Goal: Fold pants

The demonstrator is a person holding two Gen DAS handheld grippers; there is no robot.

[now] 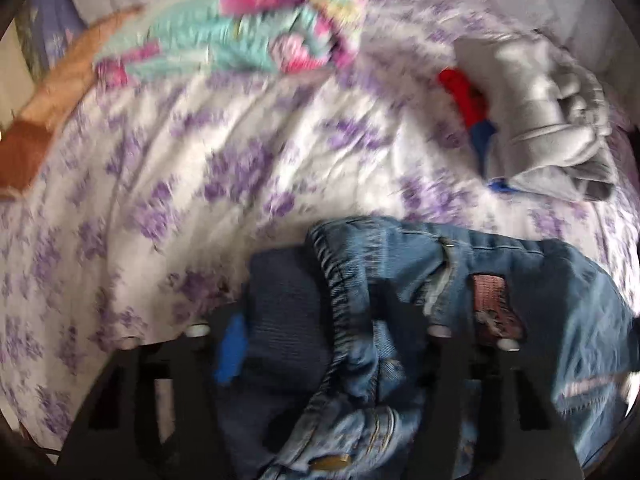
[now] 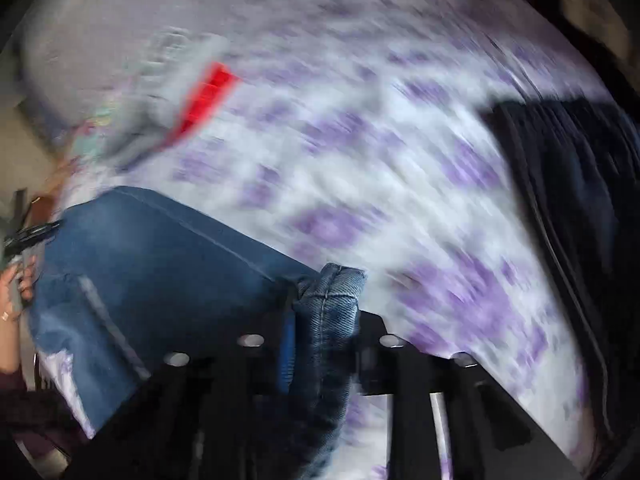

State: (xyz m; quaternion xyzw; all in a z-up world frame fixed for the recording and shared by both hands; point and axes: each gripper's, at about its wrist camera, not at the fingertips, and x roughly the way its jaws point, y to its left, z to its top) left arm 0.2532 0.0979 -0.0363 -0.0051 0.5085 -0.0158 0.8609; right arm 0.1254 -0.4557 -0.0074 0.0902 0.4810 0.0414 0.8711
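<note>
Jeans (image 1: 460, 280) lie bunched at 5 o'clock on the floral bedspread (image 1: 180, 168). Left gripper (image 1: 340, 320) clamped on waistband; right gripper (image 2: 324, 336) clamped on a denim fold (view blurred). Grey garment (image 1: 552, 112) at 2 o'clock.

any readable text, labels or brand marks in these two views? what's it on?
None readable.
Pinkish patch inside the jeans waistband: looks like a label, print too blurred to read.
Metal button on the jeans: any embossing is blurred.
Right wrist view: motion blur, no text visible.
</note>
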